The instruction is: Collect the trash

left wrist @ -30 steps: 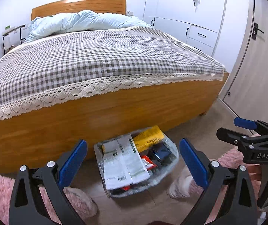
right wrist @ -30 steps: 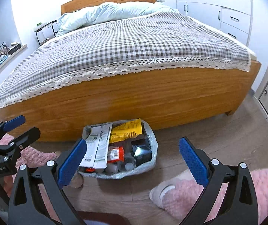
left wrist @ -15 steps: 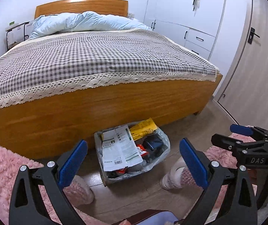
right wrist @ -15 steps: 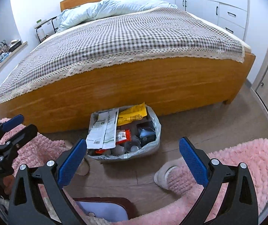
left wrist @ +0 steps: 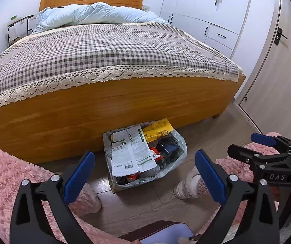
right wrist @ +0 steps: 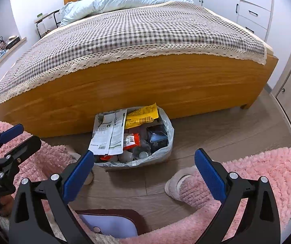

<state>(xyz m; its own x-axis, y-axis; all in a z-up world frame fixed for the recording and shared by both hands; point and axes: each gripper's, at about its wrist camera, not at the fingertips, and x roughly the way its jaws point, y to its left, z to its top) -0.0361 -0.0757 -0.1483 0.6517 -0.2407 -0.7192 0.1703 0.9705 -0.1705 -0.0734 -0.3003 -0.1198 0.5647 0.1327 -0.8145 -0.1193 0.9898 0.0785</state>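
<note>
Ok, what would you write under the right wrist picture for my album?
Open right gripper hovers before a full trash bag at the wooden bed.

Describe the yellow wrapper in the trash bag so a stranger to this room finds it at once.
Start at the wooden bed footboard; on the floor against it sits a clear plastic trash bag stuffed with packaging. At the bag's back edge, nearest the footboard, the flat yellow wrapper sticks up beside a white printed paper pouch. It is the only yellow piece, marked with black print.
</note>
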